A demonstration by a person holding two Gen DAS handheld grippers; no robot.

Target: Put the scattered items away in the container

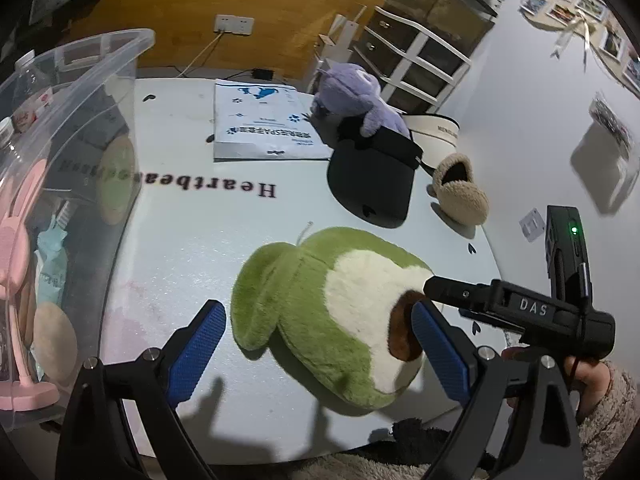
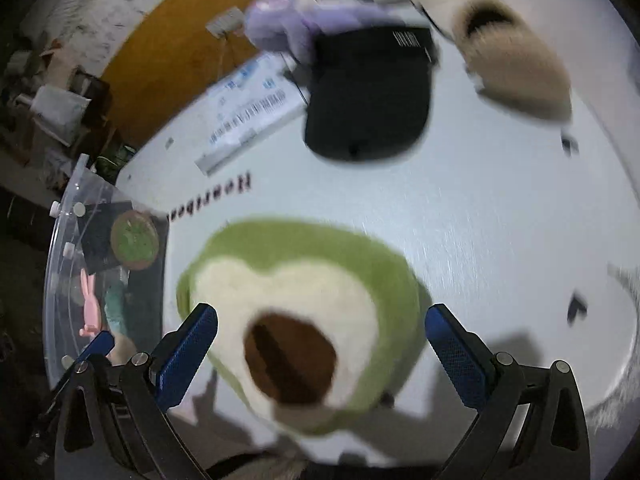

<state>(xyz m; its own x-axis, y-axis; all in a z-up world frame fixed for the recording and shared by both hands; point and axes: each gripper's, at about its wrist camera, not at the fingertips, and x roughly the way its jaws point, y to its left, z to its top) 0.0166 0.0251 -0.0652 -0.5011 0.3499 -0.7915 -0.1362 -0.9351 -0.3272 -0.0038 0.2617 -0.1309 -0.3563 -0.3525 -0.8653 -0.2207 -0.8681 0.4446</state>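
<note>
The white table (image 1: pixel 192 264) carries everything, with "Heartbeat" lettering across its middle. At its left edge stands the clear bin (image 1: pixel 80 128), already holding a pink rabbit stand (image 1: pixel 16 280) and some round pads. Nearest the cameras lies the avocado plush (image 1: pixel 332 316) — green rim, cream face, brown pit — flat on the table, just beside the bin but outside it. Behind it sit a black cap (image 1: pixel 372 184), a purple plush (image 1: pixel 352 96) leaning on the cap's far edge, a printed white bag (image 1: pixel 256 124), a cream hat (image 1: pixel 436 132) and a tan slipper (image 1: pixel 460 192).

The left gripper (image 1: pixel 320 344) has its blue pads wide apart on either side of the avocado — neither presses it. The right gripper (image 2: pixel 320 344) hovers over the same plush, jaws equally spread, holding nothing; its view is motion-blurred.
</note>
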